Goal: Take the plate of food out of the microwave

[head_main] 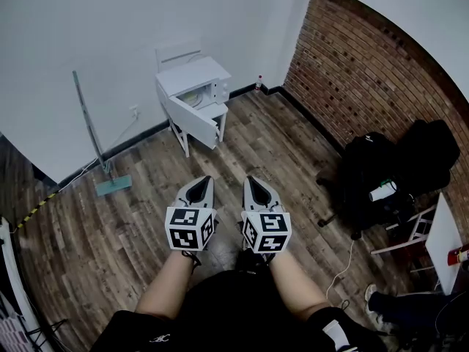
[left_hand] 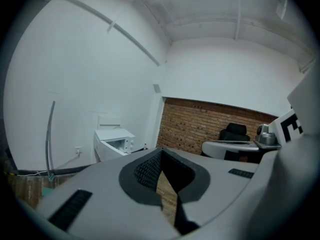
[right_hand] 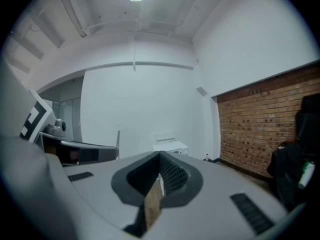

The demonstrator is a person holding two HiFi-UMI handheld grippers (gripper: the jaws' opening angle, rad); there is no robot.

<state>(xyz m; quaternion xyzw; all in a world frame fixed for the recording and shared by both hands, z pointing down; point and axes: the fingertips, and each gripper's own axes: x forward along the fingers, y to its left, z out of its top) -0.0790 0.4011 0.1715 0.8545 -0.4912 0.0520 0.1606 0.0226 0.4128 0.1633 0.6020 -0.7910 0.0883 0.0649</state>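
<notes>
Head view shows the left gripper (head_main: 203, 182) and right gripper (head_main: 251, 181) side by side, both clenched shut on nothing, with the white microwave (head_main: 192, 78) well ahead of them, its door (head_main: 196, 119) hanging open, the plate too small to make out.

White microwave (head_main: 192, 79) sits low against the white wall (head_main: 110, 35), its door (head_main: 196, 119) open

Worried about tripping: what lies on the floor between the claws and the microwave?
Only bare wooden floor, seen in the head view, up to the microwave.
</notes>
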